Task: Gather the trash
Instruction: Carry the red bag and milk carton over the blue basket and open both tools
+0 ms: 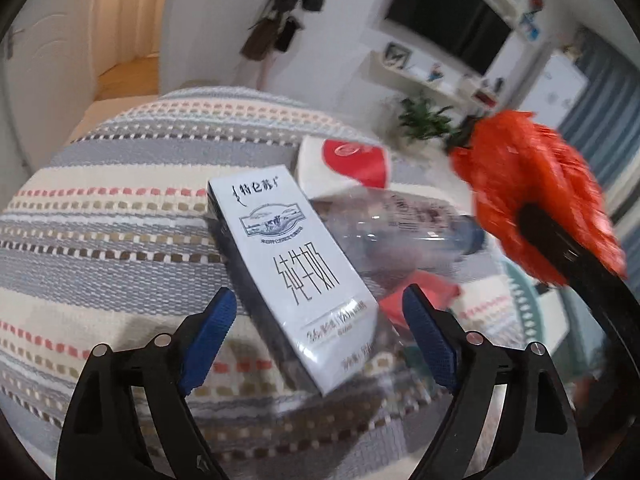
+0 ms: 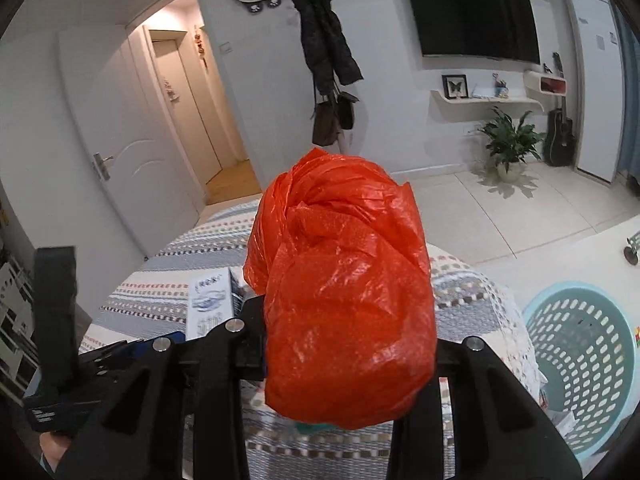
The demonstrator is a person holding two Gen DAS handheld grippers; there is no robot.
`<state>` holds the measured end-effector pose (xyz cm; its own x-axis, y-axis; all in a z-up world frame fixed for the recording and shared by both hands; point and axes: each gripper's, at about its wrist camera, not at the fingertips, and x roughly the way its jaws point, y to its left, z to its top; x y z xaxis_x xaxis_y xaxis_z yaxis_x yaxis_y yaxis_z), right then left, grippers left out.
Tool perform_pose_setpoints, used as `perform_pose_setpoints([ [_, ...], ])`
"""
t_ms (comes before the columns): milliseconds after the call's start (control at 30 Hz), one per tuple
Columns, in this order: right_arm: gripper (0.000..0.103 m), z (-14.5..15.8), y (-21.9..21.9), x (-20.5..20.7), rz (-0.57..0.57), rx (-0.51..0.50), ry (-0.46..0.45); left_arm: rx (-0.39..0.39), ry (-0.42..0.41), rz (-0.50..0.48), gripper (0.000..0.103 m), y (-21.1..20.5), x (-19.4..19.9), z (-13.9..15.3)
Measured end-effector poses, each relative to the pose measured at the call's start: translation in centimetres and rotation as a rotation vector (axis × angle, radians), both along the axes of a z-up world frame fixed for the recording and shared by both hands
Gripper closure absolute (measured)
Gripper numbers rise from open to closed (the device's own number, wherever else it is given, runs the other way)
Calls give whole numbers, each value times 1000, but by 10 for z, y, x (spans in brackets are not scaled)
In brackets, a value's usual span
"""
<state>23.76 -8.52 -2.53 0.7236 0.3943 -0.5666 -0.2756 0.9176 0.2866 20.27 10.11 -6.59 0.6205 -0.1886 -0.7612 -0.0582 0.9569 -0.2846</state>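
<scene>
A white milk carton lies on the striped tablecloth, between the blue pads of my open left gripper, which is not touching it. A clear plastic bottle and a red and white paper cup lie just behind it. My right gripper is shut on a crumpled orange plastic bag and holds it above the table; the bag hides its fingertips. The bag also shows at the right of the left wrist view. The carton shows in the right wrist view.
A teal perforated basket stands on the floor right of the table. A red scrap lies by the carton. A potted plant, a guitar, a coat rack and an open door are farther back.
</scene>
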Motion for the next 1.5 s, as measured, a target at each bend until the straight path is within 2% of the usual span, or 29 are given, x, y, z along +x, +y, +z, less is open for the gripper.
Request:
perform_pose_setpoints([
  [167,73,-2,-7,-4,17,-1,-12,52,67,55,23,-10,20,-14],
  [233,73,-1,-11,-8,21,-1,-20,88,58,55,25,-12,20,-14],
  [333,73,-1,-16,-11,19,4,-21,54,47,33,32,-8,15,-10],
  [433,73,-2,-16,-16,17,11,-20,53,14,-16,44,-4,-2,-6],
  [500,73,-1,-18,-20,18,13,-25,54,-3,-44,47,-1,-11,-3],
  [700,73,4,-22,-31,28,23,-36,50,5,-86,48,12,-37,-1],
  [800,73,6,-28,-36,27,23,-43,98,32,-121,48,7,-49,4],
  [1000,73,2,-36,-37,20,65,-14,135,53,-121,46,9,-55,3],
  [1033,73,1,-37,-37,20,69,-10,135,55,-112,45,7,-54,3],
  [1133,73,3,-39,-41,16,67,-15,157,58,-109,32,-2,-46,3],
  [1200,73,6,-42,-45,14,66,-23,218,79,-89,33,-7,-37,-2],
  [1267,73,8,-47,-49,7,58,-32,256,91,-80,45,-12,-31,-6],
  [1400,73,12,-62,-55,-20,50,-50,296,46,-77,46,-19,-35,0],
  [1500,73,18,-79,-56,-53,53,-65,269,-78,-64,46,-23,-52,25],
])
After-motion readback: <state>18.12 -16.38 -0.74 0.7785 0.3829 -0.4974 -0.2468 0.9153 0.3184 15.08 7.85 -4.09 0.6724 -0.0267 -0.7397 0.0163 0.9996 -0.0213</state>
